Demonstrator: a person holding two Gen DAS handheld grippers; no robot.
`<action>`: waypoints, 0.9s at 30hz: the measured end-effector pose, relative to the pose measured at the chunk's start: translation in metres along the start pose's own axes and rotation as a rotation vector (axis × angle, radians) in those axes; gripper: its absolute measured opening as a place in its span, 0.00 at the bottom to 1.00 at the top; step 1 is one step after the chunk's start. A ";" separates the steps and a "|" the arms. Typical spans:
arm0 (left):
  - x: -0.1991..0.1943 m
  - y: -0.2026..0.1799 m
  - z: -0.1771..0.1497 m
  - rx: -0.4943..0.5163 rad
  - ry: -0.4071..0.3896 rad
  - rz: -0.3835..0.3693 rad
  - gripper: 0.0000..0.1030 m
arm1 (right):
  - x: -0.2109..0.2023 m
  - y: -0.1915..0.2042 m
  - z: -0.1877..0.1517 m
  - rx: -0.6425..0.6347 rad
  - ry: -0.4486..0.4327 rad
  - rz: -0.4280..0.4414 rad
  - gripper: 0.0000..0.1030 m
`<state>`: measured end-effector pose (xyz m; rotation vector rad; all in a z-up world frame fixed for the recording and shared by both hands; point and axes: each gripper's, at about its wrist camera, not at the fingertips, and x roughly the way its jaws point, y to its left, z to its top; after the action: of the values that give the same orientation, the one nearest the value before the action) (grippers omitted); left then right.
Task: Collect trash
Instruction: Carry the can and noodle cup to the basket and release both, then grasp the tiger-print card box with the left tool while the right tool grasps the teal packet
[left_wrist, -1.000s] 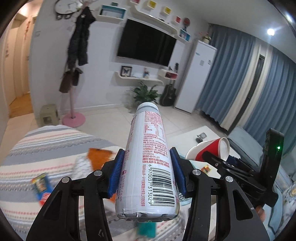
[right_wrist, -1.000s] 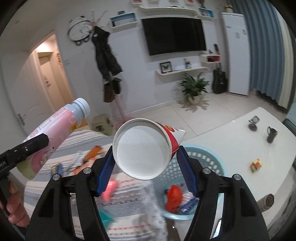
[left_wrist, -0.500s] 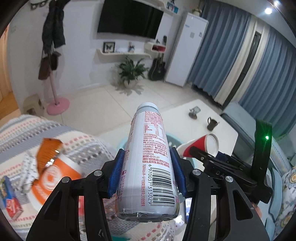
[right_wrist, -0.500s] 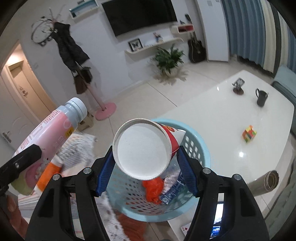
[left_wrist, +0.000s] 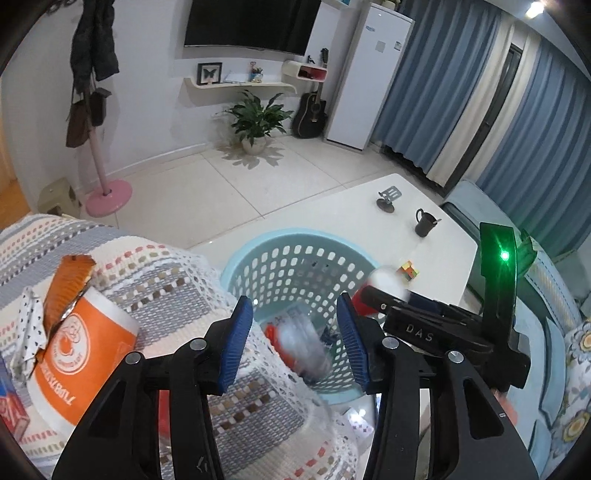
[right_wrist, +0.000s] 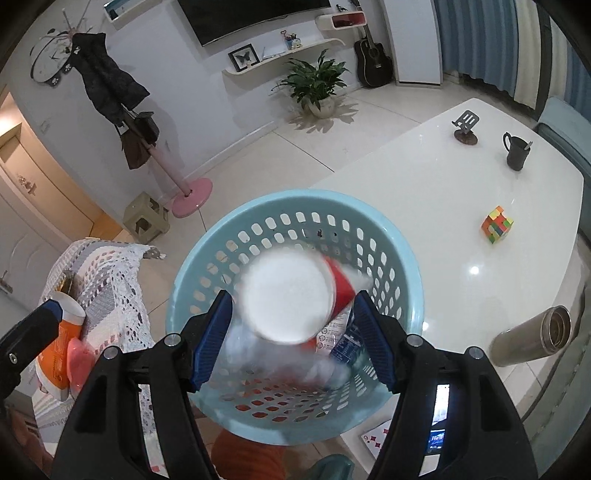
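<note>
- While both grippers hang over the light-blue basket (right_wrist: 186, 291), the bottle (left_wrist: 304, 349) and red paper cup (right_wrist: 291, 299) blur, apparently falling in.
- Left gripper (left_wrist: 293, 341): spread, nothing between the pads.
- Right gripper (right_wrist: 293, 338): jaws just opened, cup loose between them.
- Left to collect: orange tub (left_wrist: 79, 354) and wrappers on the striped cloth (left_wrist: 155, 266).

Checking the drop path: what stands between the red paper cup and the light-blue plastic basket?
Nothing visible. The right hand-held gripper has just been opening its jaws; the red paper cup, blurred between them, is above the open light-blue plastic basket.
</note>
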<state>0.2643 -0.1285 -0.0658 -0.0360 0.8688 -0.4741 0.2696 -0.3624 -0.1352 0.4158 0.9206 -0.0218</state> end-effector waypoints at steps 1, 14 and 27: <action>-0.002 0.000 -0.001 -0.003 -0.002 0.001 0.45 | -0.001 0.000 0.000 0.005 -0.003 -0.002 0.65; -0.051 0.016 -0.020 -0.044 -0.067 0.011 0.45 | -0.033 0.030 -0.012 -0.060 -0.033 0.015 0.66; -0.147 0.103 -0.052 -0.215 -0.217 0.127 0.58 | -0.099 0.127 -0.059 -0.282 -0.082 0.152 0.66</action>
<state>0.1851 0.0327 -0.0156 -0.2242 0.7011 -0.2514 0.1886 -0.2402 -0.0461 0.2197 0.7956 0.2268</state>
